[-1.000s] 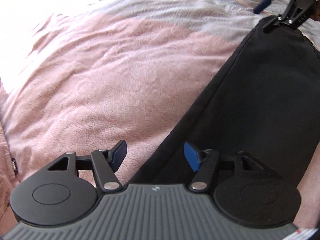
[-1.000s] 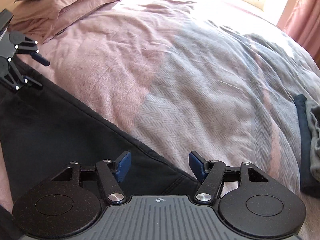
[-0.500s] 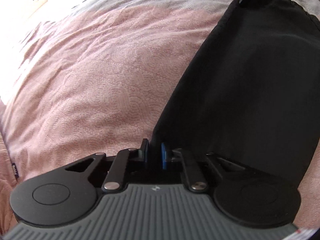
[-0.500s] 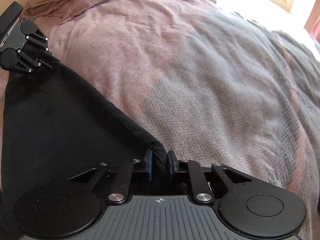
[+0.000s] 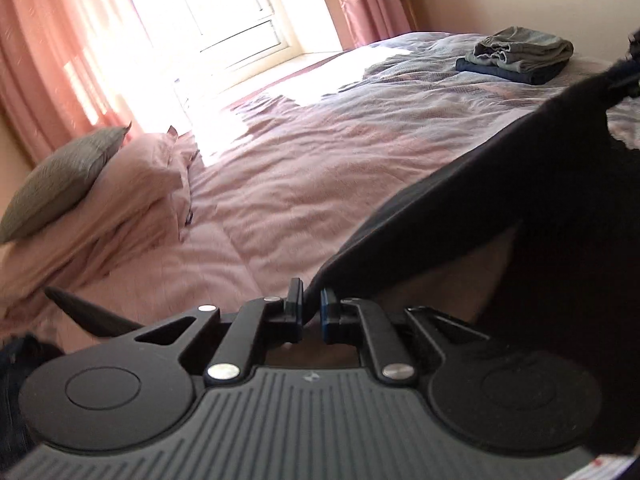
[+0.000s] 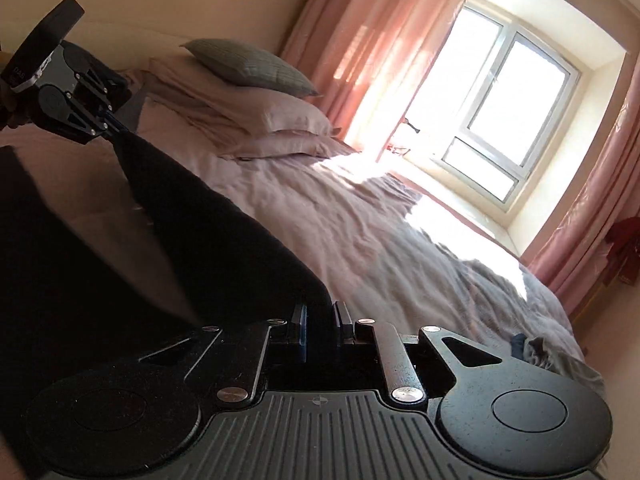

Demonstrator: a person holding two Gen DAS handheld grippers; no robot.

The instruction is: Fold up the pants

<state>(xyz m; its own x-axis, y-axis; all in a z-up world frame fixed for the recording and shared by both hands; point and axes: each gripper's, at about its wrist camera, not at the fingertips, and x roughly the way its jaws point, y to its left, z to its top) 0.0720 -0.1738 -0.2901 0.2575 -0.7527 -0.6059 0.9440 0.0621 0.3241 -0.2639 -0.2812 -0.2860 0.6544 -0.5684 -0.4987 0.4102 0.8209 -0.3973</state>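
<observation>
- Left gripper (image 5: 311,309): jaws nearly closed, blue pads pinching a corner of the black pants (image 5: 540,208). Cloth edge runs straight out of the pinch, up and right.
- Right gripper (image 6: 320,326): jaws also nearly closed, clamped on another corner of the pants; black cloth fills the narrow gap between the pads.
- Left jaws settled, no change now. Right jaws settled too, cloth between them.
- Pants: lifted off the bed (image 5: 304,168), stretched between the two grippers, top edge taut. Rest of the cloth hangs down below that edge, dark and in shadow; lower part out of frame, can't tell whether it touches the bed.
- Right wrist view: left gripper at upper left, fingertips on the far corner of the pants, cloth sloping down from there to the near pinch.
- Left wrist view: right gripper barely visible at the far right edge, blurred; only the cloth corner rising to it is clear.
- Bed: pink cover near the pillows, grey herringbone part toward the foot. Creased, sunlit patch in the middle.
- Pillows (image 6: 256,112): pink stack at the head, grey cushion (image 6: 248,66) on top.
- Folded stack (image 5: 520,58) of grey and blue clothes on the far corner of the bed, well apart from the pants.
- Window (image 6: 508,120) bright, pink curtains (image 6: 360,40) either side.
</observation>
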